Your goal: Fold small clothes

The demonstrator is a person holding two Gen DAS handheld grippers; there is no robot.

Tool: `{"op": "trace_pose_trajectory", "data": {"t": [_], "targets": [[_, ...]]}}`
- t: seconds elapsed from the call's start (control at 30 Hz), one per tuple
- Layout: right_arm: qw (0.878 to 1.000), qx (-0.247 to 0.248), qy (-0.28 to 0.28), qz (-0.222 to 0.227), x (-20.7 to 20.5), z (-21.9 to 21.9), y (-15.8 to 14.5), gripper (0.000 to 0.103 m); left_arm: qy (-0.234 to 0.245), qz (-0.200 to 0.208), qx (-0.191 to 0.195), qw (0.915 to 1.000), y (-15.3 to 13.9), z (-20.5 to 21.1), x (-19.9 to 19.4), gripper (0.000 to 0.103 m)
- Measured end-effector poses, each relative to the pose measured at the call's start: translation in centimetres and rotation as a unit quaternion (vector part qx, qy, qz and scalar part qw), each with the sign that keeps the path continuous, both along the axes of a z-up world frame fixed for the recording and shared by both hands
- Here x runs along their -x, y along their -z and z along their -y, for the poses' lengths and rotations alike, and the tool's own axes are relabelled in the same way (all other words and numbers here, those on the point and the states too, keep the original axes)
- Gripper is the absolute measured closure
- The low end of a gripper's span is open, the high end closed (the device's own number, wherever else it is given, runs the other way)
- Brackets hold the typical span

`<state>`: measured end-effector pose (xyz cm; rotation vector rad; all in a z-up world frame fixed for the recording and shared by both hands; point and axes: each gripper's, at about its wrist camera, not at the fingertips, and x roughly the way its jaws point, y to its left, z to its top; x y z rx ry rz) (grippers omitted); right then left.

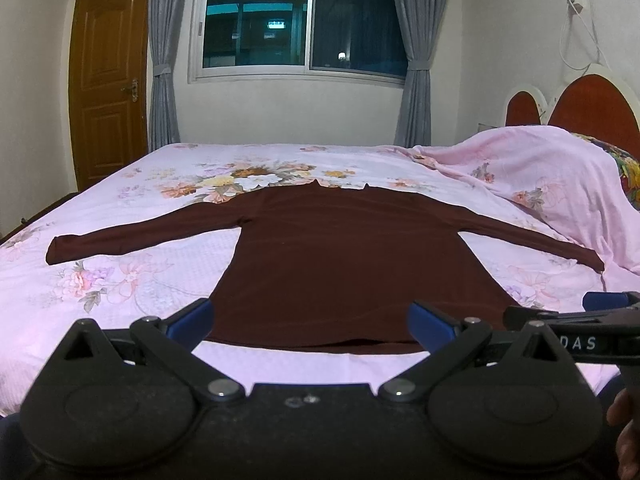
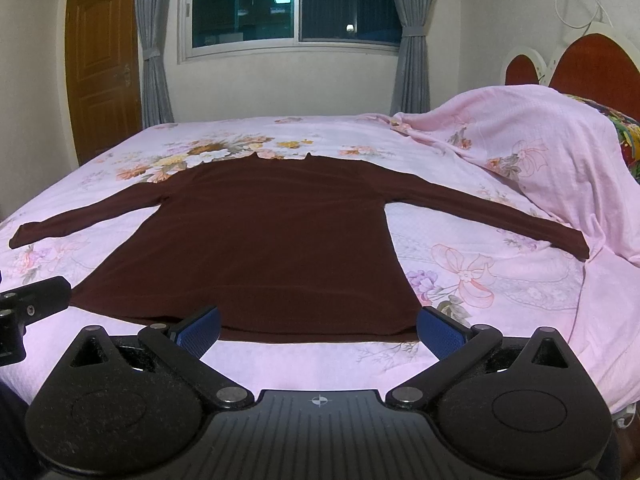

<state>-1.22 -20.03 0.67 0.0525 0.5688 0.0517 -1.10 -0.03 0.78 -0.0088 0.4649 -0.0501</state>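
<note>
Two grippers are seen, one in each wrist view. The left gripper (image 1: 310, 322) is held wide open, its two blue-padded fingers (image 1: 192, 322) spread apart, and nothing is held between them. The right gripper (image 2: 318, 330) is likewise spread wide and nothing is gripped by it. In the left wrist view, part of the right gripper (image 1: 588, 320) is seen just to the right of the left one; in the right wrist view, a black part of the left gripper (image 2: 28, 304) is seen at the left edge.

One garment is counted: a dark maroon long-sleeved top (image 1: 344, 264), laid flat on the bed (image 1: 120, 280) directly ahead of both grippers. Its hem is placed nearest the fingers, just beyond and between the pads, with no contact that can be made out. Its two sleeves are stretched outward, one to the left and one to the right, and the high neck is pointed away from the tool. The fabric is seen smooth and plain.

One pink floral sheet is spread under the top, and one pink cover (image 2: 560, 152) is heaped ahead to the right. Farther ahead, one window (image 1: 296, 20), two grey curtains (image 1: 162, 60) and one wooden door (image 1: 108, 80) are seen.
</note>
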Motion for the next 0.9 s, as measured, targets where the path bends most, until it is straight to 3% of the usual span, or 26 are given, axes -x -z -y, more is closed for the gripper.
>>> {"op": "trace_pose_trajectory", "data": {"t": [0.43,0.53,0.6,0.67,0.73,0.83,0.9], "targets": [[1.000,-0.002,0.002,-0.001,0.0,0.0,0.1,0.000,-0.003,0.001,0.003,1.0000,0.2,-0.1,0.0,0.000],[1.000,-0.003,0.010,0.010,-0.1,0.6,-0.1,0.000,-0.029,-0.007,0.074,0.9968,0.2,-2.9,-1.5,0.000],[0.999,-0.013,0.016,0.024,-0.3,1.4,-0.3,0.000,-0.045,-0.011,0.144,0.9885,0.8,-6.4,-3.3,0.000],[0.999,-0.020,0.024,0.034,-1.3,2.3,-0.6,0.000,-0.059,-0.019,0.184,0.9810,1.4,-9.2,-5.0,0.000],[0.999,-0.026,0.026,0.039,-2.7,2.9,-0.9,0.000,-0.082,-0.018,0.198,0.9767,1.6,-11.5,-6.4,0.000],[0.998,-0.027,0.024,0.048,-5.1,3.1,-1.5,0.000,-0.119,-0.021,0.175,0.9771,1.5,-13.4,-8.0,0.000],[0.998,-0.031,0.004,0.054,-7.0,2.4,-2.0,0.000,-0.122,-0.018,0.183,0.9753,1.5,-14.4,-8.6,0.000]]}}
